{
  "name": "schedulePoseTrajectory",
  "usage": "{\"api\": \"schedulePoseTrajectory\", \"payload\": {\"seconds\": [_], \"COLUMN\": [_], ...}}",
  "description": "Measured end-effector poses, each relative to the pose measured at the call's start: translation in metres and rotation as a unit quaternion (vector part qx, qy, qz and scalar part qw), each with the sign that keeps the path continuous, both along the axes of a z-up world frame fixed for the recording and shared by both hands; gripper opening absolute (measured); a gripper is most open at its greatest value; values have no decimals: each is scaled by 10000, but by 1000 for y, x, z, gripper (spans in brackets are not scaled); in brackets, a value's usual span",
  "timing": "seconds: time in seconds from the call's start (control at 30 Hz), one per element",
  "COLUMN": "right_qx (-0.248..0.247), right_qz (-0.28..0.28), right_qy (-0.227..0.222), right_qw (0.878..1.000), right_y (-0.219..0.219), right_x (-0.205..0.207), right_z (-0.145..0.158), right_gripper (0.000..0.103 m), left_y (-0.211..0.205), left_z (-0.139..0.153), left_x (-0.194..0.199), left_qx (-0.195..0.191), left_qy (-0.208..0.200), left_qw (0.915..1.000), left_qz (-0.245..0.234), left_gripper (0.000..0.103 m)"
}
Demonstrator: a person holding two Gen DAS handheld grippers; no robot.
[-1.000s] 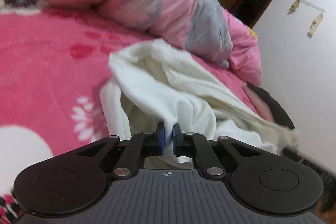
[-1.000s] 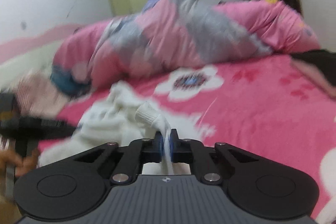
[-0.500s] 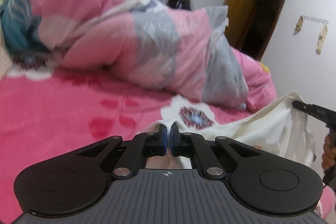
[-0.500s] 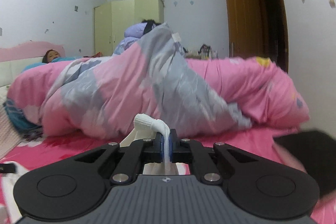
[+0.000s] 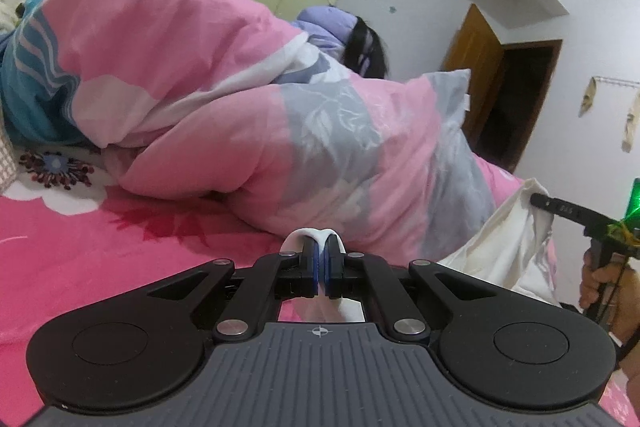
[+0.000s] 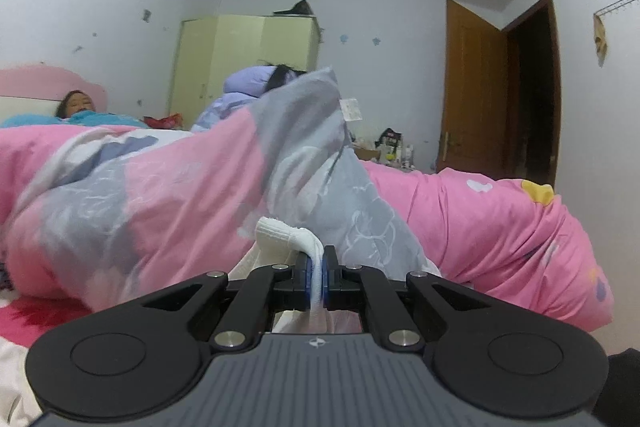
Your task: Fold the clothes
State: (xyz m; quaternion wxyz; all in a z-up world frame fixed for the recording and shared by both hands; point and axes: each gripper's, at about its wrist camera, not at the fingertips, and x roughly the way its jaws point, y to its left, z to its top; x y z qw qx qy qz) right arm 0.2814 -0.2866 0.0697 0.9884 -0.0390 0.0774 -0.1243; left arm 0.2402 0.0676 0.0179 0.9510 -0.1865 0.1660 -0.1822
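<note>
White knit garment (image 5: 504, 247) hangs stretched between left gripper (image 5: 322, 267) and right gripper (image 6: 316, 273), both clamped on its edges.

A bunched pink-and-grey quilt (image 5: 256, 131) lies across the bed's pink floral cover (image 5: 72, 251), with a pale green wardrobe (image 6: 244, 63) against the far wall and a brown wooden door (image 6: 476, 87) standing open beside a dark doorway.

I am in a home bedroom: a bed (image 5: 80, 247) with a pink floral sheet, a heaped quilt (image 5: 248, 131) on it, a pale green wardrobe (image 6: 244, 63) behind it, a wooden door (image 6: 472, 91) beside that.
</note>
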Motion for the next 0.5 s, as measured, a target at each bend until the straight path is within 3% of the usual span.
{"api": "schedulePoseTrajectory", "payload": {"seconds": [0.13, 0.23, 0.3, 0.37, 0.43, 0.5], "right_qx": [42, 124, 372, 647, 827, 946], "right_qz": [-160, -130, -193, -338, -396, -217], "right_qy": [316, 1065, 1787, 2381, 2329, 2005], "right_qw": [9994, 9941, 9830, 9685, 9682, 9749], "right_y": [-5, -8, -15, -24, -32, -33], "right_x": [36, 64, 78, 83, 65, 37], "right_z": [-33, -70, -89, -103, -97, -80], "right_gripper": [4, 7, 11, 25, 28, 28], "left_y": [-3, -6, -5, -3, 1, 8], "left_z": [-16, -31, -41, -48, -51, -53], "left_x": [13, 22, 28, 31, 31, 28], "left_qx": [171, 343, 361, 305, 178, -77], "left_qy": [64, 345, 608, 832, 982, 1125], "left_qw": [9998, 9988, 9974, 9958, 9945, 9930], "left_qz": [38, -89, -167, -247, -332, -358], "left_gripper": [1, 1, 2, 4, 6, 11]}}
